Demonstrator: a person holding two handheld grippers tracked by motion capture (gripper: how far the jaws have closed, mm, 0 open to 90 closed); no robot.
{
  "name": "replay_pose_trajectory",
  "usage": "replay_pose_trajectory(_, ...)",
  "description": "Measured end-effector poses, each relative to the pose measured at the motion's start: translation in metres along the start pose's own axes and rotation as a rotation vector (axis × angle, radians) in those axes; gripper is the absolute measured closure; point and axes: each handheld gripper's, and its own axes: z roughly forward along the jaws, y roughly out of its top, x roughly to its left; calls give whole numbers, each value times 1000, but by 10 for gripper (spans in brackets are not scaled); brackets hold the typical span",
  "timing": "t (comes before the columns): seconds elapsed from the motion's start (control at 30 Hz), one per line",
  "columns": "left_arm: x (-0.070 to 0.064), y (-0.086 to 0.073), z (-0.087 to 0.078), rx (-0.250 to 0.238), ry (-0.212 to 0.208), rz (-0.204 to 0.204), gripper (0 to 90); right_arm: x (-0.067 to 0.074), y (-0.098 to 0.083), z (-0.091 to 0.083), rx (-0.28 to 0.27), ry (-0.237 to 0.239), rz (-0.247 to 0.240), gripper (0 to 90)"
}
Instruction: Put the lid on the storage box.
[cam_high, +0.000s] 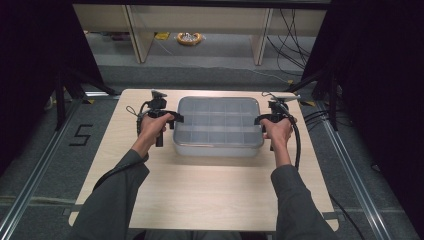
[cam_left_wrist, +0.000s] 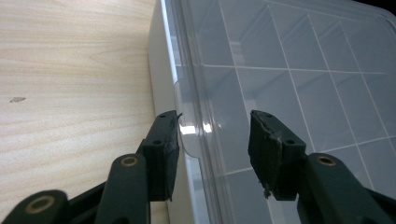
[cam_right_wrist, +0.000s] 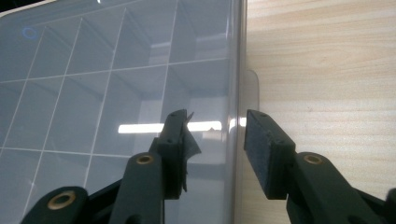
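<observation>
the left gripper (cam_left_wrist: 212, 140) sat at the left short end of the clear compartment box (cam_high: 218, 125), its jaws apart and straddling the lid's edge: one pad outside the wall by a small clear tab (cam_left_wrist: 187, 116), the other above the lid. no pad clearly pressed on the plastic, so the box rim lay between the jaws rather than clamped. the right gripper (cam_right_wrist: 215, 140) mirrored this at the opposite short end, jaws likewise apart, one over the lid and one outside beside the right-hand tab (cam_right_wrist: 251, 91). no earlier picture being at hand, only their standing could be told

the box lay directly inward of each gripper, between the two, its long axis running from one gripper to the other. each hand was equally near its own end, the left hand (cam_high: 152, 127) and right hand (cam_high: 277, 131) level with one another. the coming move likely turned on both sets of jaws closing on the end tabs together to free or lift the lid

beneath was a pale wooden table (cam_high: 210, 190), bare around the box. beyond it lay grey floor (cam_high: 210, 65), shelving legs, loose cables and dark curtains at both sides
</observation>
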Motion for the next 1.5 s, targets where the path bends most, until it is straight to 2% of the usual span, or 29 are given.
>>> replay_pose_trajectory(0.07, 0, 0, 0, -8, -1, -7, 529, -2, 0, 0, -1, -10, -23, 594)
replay_pose_trajectory(0.1, 0, 1, 0, -11, -3, -6, 530, -2, 0, 1, -11, 31, 7, 592)
replay_pose_trajectory(0.13, 0, 1, -1, -18, -6, -15, 531, -3, 0, -1, 4, 7, 6, 592)
replay_pose_trajectory(0.2, 0, 2, -1, -33, -5, -22, 533, -5, -2, 0, -13, 34, 51, 591)
replay_pose_trajectory(0.23, 0, 2, -1, -45, -1, -23, 541, -5, -2, 0, -16, 36, 47, 593)
replay_pose_trajectory(0.27, 0, 3, -2, -50, 1, -16, 549, -4, -2, -1, -6, 11, 42, 591)
replay_pose_trajectory(0.4, 1, 3, 0, -51, -2, -23, 547, -4, -2, 0, -13, 7, 42, 588)
replay_pose_trajectory(0.47, 1, 2, 1, -43, -1, -31, 540, -5, -2, 0, -17, -9, 7, 617)
replay_pose_trajectory(0.5, 0, 2, 2, -39, -2, -28, 540, -5, -3, 2, -49, 37, 7, 606)
replay_pose_trajectory(0.57, -1, 0, 4, -29, 2, -25, 529, -12, 0, 3, -58, -14, -43, 562)
replay_pose_trajectory(0.63, -1, 0, 4, -22, 3, -23, 530, -10, 0, 4, -38, -6, 29, 559)
replay_pose_trajectory(0.73, 0, 0, 4, -25, -5, -30, 531, -13, 1, 7, -30, 3, 68, 552)
replay_pose_trajectory(0.77, 0, 0, 4, -23, -6, -29, 531, -11, 1, 8, -17, 57, 137, 556)
replay_pose_trajectory(0.8, 0, 0, 3, -24, -6, -29, 529, -20, -1, 12, -47, 67, 62, 557)
replay_pose_trajectory(0.83, 0, 0, 3, -26, -3, -32, 529, -20, -1, 12, -47, 67, 62, 557)
replay_pose_trajectory(0.87, 0, 0, 3, -26, 0, -31, 529, -15, 1, 11, -34, 65, 131, 554)
replay_pose_trajectory(0.9, 0, 0, 2, -25, 0, -33, 532, -17, 0, 12, -33, 92, 162, 563)
replay_pose_trajectory(0.97, 1, 1, 1, -36, 0, -45, 536, -18, 0, 11, -36, 79, 156, 576)
replay_pose_trajectory(1.0, 1, 1, 1, -39, 4, -42, 537, -17, 0, 10, -39, 96, 194, 576)
replay_pose_trajectory(1.1, 0, 2, -2, -52, 11, -49, 539, -19, -1, 10, -60, 162, 187, 575)
replay_pose_trajectory(1.13, 0, 4, -4, -65, 14, -47, 539, -16, 0, 9, -47, 111, 181, 571)
replay_pose_trajectory(1.17, 0, 4, -5, -71, -29, -70, 548, -14, 0, 9, -39, 117, 191, 572)
replay_pose_trajectory(1.2, 0, 4, -5, -71, -29, -70, 560, -14, 0, 9, -39, 117, 191, 572)
replay_pose_trajectory(1.23, -2, 5, -5, -64, -45, -99, 544, -12, 0, 12, -50, 92, 150, 559)
replay_pose_trajectory(1.27, -2, 5, -6, -59, -27, -73, 544, -12, 0, 12, -50, 92, 150, 559)
replay_pose_trajectory(1.37, 3, 7, -4, -79, 59, -73, 552, -10, 0, 12, -34, 93, 142, 573)
replay_pose_trajectory(1.43, 8, 6, -2, -63, 58, -89, 539, -10, 0, 12, -34, 91, 137, 571)
replay_pose_trajectory(1.47, 12, 5, 0, -53, 46, -102, 533, -11, -1, 14, -48, 94, 87, 555)
replay_pose_trajectory(1.5, 16, 3, 0, -32, 16, -107, 534, -11, -1, 14, -57, 111, 73, 553)
